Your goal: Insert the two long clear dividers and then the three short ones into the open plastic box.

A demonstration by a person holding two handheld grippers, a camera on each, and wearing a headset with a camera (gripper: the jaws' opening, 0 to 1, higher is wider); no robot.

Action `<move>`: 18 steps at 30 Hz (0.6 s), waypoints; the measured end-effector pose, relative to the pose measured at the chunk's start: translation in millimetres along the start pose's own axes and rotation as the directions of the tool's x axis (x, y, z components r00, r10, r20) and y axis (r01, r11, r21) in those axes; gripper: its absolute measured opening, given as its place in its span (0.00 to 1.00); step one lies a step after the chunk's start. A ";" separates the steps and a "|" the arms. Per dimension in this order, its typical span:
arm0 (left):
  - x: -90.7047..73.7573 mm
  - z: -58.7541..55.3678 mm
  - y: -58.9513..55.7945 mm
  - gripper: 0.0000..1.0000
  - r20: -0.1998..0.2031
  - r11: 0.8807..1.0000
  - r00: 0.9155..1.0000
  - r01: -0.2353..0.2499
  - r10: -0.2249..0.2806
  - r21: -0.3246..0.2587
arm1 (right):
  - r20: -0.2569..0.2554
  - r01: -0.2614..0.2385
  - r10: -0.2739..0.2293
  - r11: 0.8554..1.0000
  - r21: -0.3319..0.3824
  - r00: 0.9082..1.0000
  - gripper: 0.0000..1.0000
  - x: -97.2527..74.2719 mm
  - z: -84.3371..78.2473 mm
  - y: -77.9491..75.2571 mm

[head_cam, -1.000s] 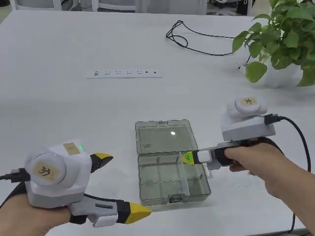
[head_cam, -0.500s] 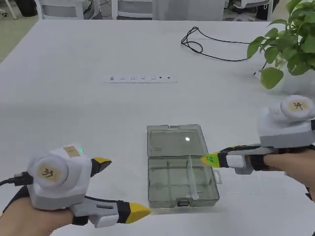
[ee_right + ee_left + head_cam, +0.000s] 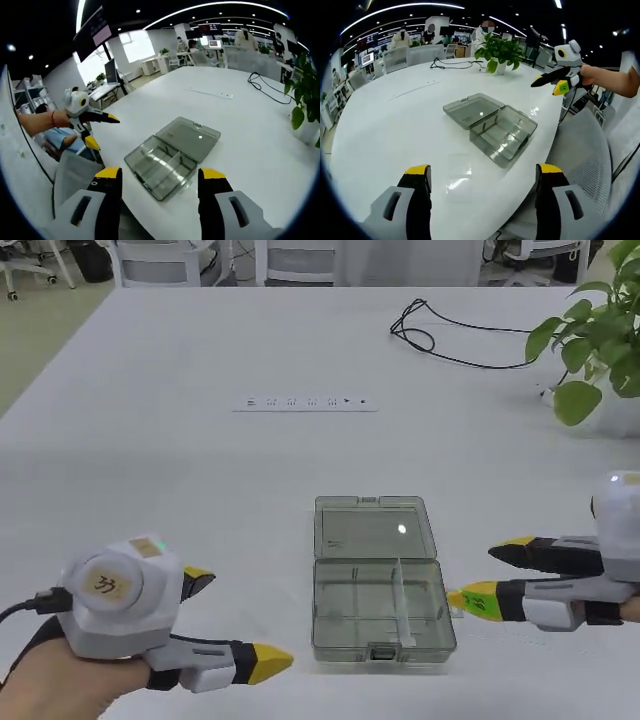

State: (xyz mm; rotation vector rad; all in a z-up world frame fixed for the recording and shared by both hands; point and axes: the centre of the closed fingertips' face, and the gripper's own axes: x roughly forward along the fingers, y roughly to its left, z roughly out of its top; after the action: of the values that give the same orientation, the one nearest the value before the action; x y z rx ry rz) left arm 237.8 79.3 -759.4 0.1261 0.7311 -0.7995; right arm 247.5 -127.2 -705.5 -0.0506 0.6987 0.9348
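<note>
The open smoky-clear plastic box [image 3: 380, 580] lies in the middle of the white table, with its lid [image 3: 375, 528] flat behind the base. One clear divider [image 3: 400, 602] stands in the base, running front to back. My right gripper [image 3: 485, 577] hovers just right of the box, open and holding nothing. At the lower left, my left gripper [image 3: 235, 620] is open and well clear of the box. The left gripper view shows the box [image 3: 492, 125] ahead of my left gripper [image 3: 482, 172]. In the right gripper view the box [image 3: 170, 155] lies beyond my right gripper [image 3: 160, 175].
A white power strip [image 3: 305, 403] lies behind the box. A black cable [image 3: 440, 340] curls at the far right, next to a potted plant [image 3: 595, 340]. The table's front edge runs close below the box. Office chairs stand beyond the far edge.
My right gripper has drawn back from over the box to its right side and opened. The divider stays standing in the base. The left gripper has hardly moved.
</note>
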 end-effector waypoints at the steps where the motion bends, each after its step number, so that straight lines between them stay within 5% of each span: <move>1: 0.1 -1.2 0.7 0.87 -0.003 1.000 1.000 -0.005 0.004 -0.002 | 0.008 -0.003 0.003 1.000 -0.003 1.000 0.65 -0.7 -0.5 0.3; 9: 5.0 -11.0 8.5 0.83 -0.038 0.999 0.998 -0.042 0.041 -0.027 | 0.030 -0.059 0.063 0.990 -0.128 0.998 0.77 -6.1 -14.0 2.1; 18: 12.7 -27.5 22.0 0.75 -0.126 0.994 0.988 -0.097 0.091 -0.043 | 0.028 -0.082 0.091 0.973 -0.214 0.995 0.81 -8.4 -31.8 -1.1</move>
State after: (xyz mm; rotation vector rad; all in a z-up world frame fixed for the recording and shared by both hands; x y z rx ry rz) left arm 243.8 97.1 -791.7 0.1662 0.8553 -0.6880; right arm 228.2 -144.5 -725.8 -0.1930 0.5671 1.0895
